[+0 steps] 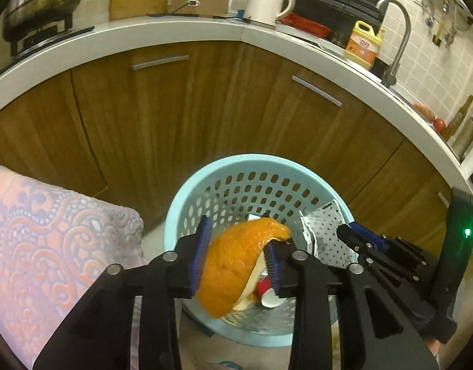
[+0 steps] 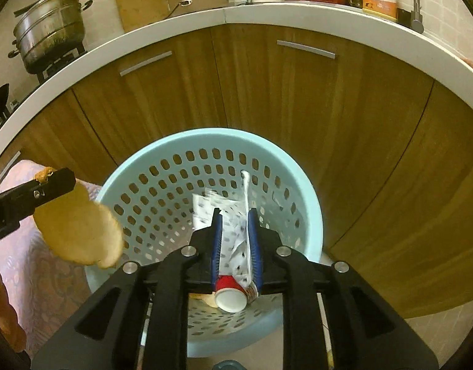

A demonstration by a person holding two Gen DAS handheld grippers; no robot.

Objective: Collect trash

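- Progress: the pale blue perforated plastic basket stands on the floor in front of the brown wooden cabinet doors, filling the lower middle of both views, and it already has trash in it. A red paper cup with a white inside lies on its side at the bottom, with a pale scrap partly hidden beside it.
- I judge the task to be at a drop-off: two more pieces hang over the basket's mouth and neither has landed inside yet.
- Whether more trash waits elsewhere cannot be told; the views show only the basket, the cabinets, the white worktop along the upper frame and a pink patterned cloth at the lower left.
- Left gripper: its blue-padded jaws stand part-open around a curled piece of orange peel, bright orange outside and pale inside. In the left wrist view the peel sits between the pads, leaning on the left one; in the right wrist view, at the left edge, it hangs below the black fingertip over the basket's rim. Whether the pads press on it or it is already slipping free, I cannot tell.
- Right gripper: its jaws are narrowly open, with a crumpled white wrapper printed with small dark marks standing upright between the blue pads, directly above the basket's interior. The pads appear to lie against the wrapper's sides; how firm the hold is cannot be judged.
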